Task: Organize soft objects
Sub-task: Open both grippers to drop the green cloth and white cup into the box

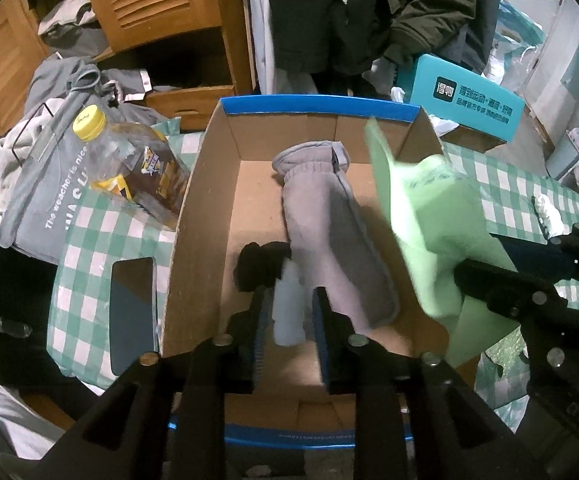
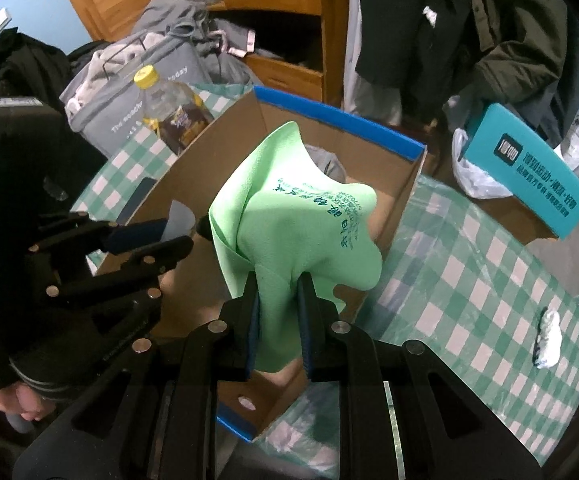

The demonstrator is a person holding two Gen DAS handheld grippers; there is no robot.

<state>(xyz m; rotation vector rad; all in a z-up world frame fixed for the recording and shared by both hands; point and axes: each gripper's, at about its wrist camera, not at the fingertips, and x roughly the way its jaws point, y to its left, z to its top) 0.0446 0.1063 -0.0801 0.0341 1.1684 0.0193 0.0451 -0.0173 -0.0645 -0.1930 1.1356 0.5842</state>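
Observation:
An open cardboard box (image 1: 193, 216) with a blue rim sits on the green checked tablecloth. A grey mitten (image 1: 329, 232) lies inside it, with a small black soft item (image 1: 257, 264) beside it. My left gripper (image 1: 289, 300) is over the box and shut on a pale grey-blue soft piece (image 1: 287, 312). My right gripper (image 2: 279, 284) is shut on a light green cloth (image 2: 297, 216) with dark print and holds it above the box's right side. The cloth also shows in the left wrist view (image 1: 421, 216). The left gripper shows in the right wrist view (image 2: 157, 236).
A yellow-capped bottle (image 1: 137, 168) leans by the box's left wall. A dark phone (image 1: 133, 312) lies on the cloth at left. A grey bag of clothes (image 1: 37, 184) stands far left. A teal box (image 1: 469, 96) sits behind right. A white crumpled wad (image 2: 549, 338) lies at right.

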